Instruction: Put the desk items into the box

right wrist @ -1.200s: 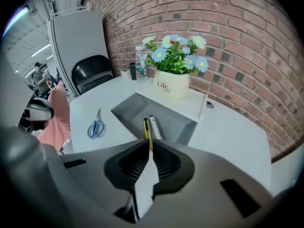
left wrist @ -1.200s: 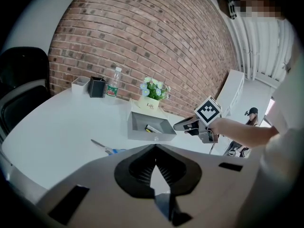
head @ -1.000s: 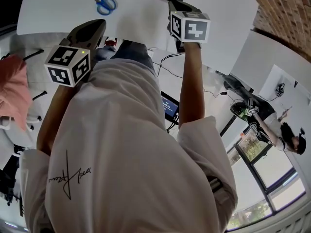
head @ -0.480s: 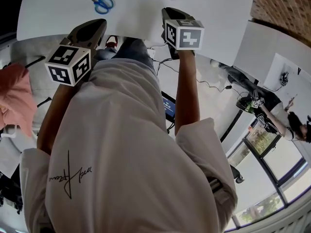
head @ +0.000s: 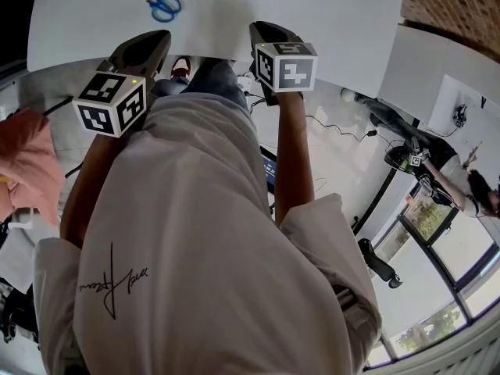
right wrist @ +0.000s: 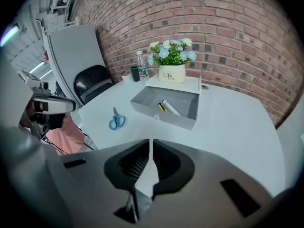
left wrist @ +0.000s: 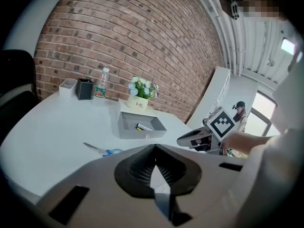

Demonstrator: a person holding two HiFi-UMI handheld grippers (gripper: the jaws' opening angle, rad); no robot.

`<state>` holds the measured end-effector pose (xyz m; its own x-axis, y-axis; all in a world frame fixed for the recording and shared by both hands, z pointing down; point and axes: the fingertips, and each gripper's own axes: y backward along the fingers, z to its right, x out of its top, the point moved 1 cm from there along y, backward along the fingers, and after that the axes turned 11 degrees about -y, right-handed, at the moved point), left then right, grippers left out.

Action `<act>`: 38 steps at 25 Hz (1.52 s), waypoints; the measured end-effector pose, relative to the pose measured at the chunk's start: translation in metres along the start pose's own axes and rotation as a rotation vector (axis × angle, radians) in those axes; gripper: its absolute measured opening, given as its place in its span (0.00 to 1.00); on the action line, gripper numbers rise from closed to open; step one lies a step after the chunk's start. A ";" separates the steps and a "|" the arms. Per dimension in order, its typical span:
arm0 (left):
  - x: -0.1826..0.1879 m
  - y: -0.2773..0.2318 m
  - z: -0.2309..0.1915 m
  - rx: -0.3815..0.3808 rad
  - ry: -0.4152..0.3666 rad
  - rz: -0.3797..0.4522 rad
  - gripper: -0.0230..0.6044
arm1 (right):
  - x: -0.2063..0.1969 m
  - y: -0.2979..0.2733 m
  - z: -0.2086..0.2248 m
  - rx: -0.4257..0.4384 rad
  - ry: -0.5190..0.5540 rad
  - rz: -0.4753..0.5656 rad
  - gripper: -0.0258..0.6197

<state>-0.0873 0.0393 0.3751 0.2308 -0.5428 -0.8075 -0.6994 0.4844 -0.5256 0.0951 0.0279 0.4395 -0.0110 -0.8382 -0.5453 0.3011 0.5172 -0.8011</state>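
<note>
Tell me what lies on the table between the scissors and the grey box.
Nothing lies there. Only bare white table separates the blue-handled scissors from the grey box. The right gripper view shows this stretch most clearly.

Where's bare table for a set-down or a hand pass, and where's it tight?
Widest bare stretch: the table right of the grey box, out to its edge. Also bare: the near strip in front of the box, and left of the scissors. Crowded: the far side, where the flower pot, bottle and black holder stand beyond the box.
</note>
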 end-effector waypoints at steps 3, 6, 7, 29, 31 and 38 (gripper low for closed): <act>-0.001 0.002 -0.001 -0.003 -0.001 -0.001 0.05 | -0.006 0.002 -0.011 0.010 -0.012 0.001 0.11; -0.001 0.006 -0.004 0.001 0.000 0.004 0.05 | -0.011 0.005 -0.023 0.024 -0.035 0.008 0.11; 0.000 0.007 -0.004 0.003 -0.002 0.006 0.04 | -0.014 0.006 -0.026 0.029 -0.042 0.010 0.11; -0.016 0.018 -0.007 0.060 0.073 0.025 0.05 | -0.007 -0.011 -0.086 0.139 0.132 0.001 0.11; -0.019 0.022 -0.009 0.076 0.080 0.028 0.05 | -0.003 -0.017 -0.092 0.156 0.158 -0.004 0.11; -0.029 0.037 -0.018 0.132 0.118 0.040 0.05 | 0.008 -0.038 -0.116 0.210 0.244 -0.030 0.11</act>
<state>-0.1322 0.0609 0.3836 0.1187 -0.5943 -0.7955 -0.6095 0.5888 -0.5309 -0.0274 0.0213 0.4368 -0.2430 -0.7731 -0.5858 0.4873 0.4249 -0.7629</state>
